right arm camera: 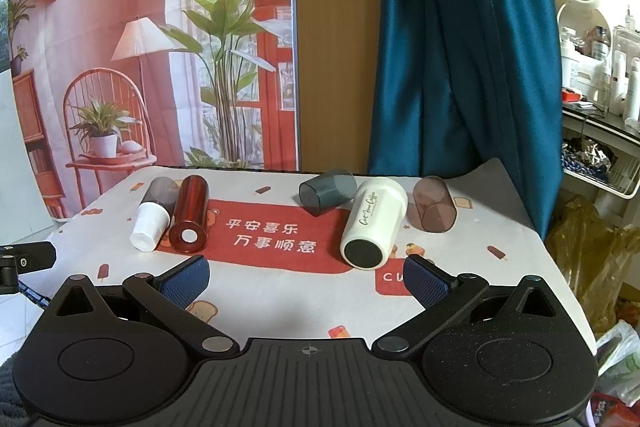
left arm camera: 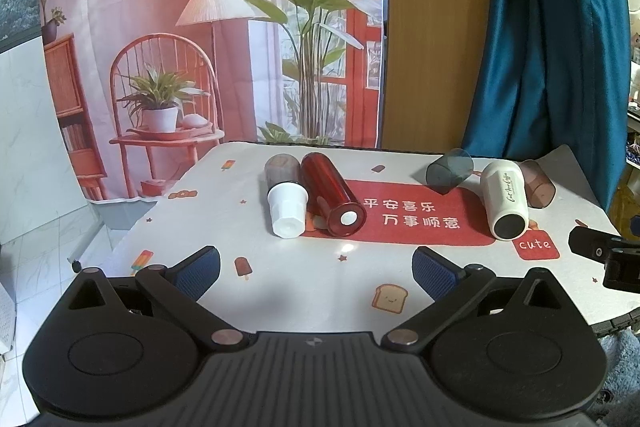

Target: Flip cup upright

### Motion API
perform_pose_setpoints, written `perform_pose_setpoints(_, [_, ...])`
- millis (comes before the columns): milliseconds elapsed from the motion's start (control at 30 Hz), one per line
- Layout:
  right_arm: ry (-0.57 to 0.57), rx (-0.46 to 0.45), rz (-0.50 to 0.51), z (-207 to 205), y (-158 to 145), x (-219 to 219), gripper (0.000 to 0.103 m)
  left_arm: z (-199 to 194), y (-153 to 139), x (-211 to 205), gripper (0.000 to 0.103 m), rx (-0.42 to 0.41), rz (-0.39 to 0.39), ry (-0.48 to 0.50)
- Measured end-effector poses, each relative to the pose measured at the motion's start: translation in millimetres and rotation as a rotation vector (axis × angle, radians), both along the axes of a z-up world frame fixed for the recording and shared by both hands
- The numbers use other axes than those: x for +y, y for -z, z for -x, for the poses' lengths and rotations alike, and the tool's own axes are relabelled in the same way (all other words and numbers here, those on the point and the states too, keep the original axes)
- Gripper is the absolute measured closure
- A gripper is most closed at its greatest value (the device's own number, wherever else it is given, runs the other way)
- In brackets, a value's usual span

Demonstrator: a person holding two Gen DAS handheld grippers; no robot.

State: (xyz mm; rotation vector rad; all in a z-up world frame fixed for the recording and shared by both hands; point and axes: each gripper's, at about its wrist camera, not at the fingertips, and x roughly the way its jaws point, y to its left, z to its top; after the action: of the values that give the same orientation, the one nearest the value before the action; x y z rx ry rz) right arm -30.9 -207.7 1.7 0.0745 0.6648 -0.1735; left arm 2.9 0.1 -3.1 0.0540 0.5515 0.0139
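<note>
**Six cups on their sides, both grippers hanging open**

Left wrist view: the left gripper hovers over the near part of the table, its blue pads spread wide and holding nothing. Bare cloth lies between the pads and the cups. A small white cup lies touching a red cup, with a smoky grey cup behind it. Farther right lie a blue-grey cup, a white coffee cup and a brown cup near the table's right edge. The right gripper is cut off at the frame's right side.

Right wrist view: the right gripper is likewise spread and empty, the white coffee cup lying just ahead of its right pad. The brown cup lies beside it, well in from the table's right edge.
</note>
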Motion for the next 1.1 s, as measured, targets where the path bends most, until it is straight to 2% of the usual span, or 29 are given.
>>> perform_pose_setpoints(1100, [-0.001, 0.01, -0.005, -1.3, 4.2, 0.6, 0.0, -2.7, -0.3, -0.3, 0.0, 0.018, 0.006, -0.014])
